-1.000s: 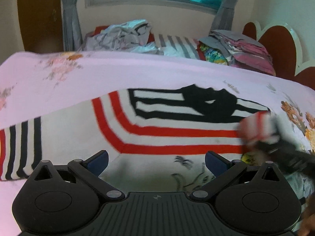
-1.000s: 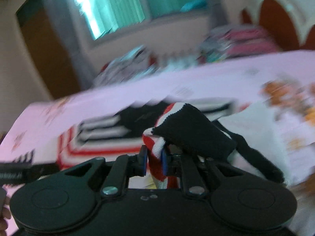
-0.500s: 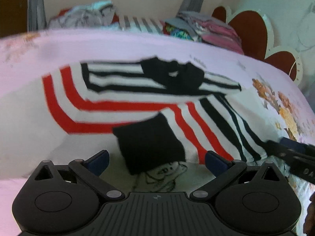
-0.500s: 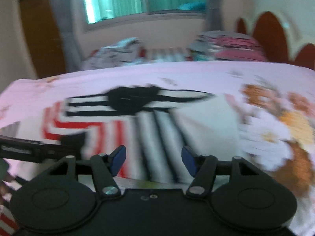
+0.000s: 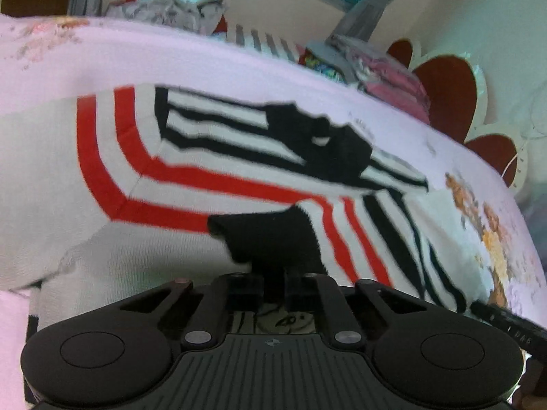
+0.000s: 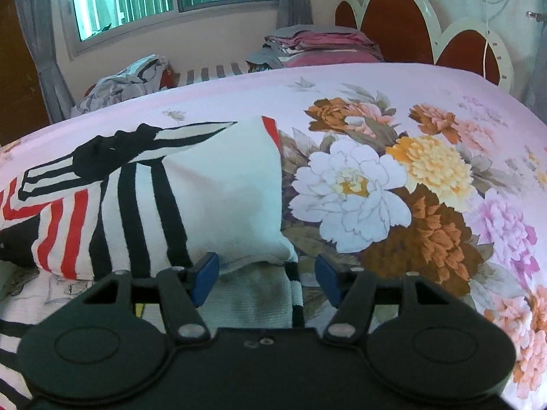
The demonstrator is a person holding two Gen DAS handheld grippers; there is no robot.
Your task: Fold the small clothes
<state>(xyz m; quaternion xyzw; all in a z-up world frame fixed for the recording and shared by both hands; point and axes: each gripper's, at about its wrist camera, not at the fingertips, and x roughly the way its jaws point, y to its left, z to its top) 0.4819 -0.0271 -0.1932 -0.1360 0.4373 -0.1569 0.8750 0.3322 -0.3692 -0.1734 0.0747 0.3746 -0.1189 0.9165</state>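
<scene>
A small white sweater with red and black stripes [image 5: 205, 177] lies spread on the pink bed; it also shows in the right wrist view [image 6: 191, 184]. Its right sleeve is folded across the body, ending in a black cuff [image 5: 270, 239]. My left gripper [image 5: 275, 285] is shut on that black cuff. My right gripper [image 6: 266, 278] is open and empty, its blue pads either side of the sweater's folded right edge [image 6: 253, 256].
The flowered pink bedsheet [image 6: 393, 188] spreads to the right. A loose heap of clothes [image 6: 126, 82] and a folded stack [image 6: 321, 46] lie at the far edge by the window. The red and white headboard [image 6: 420, 30] stands at the right.
My right gripper let go of the sleeve cuff, opened and moved right to the sweater's edge. My left gripper moved in and closed on the black cuff.
</scene>
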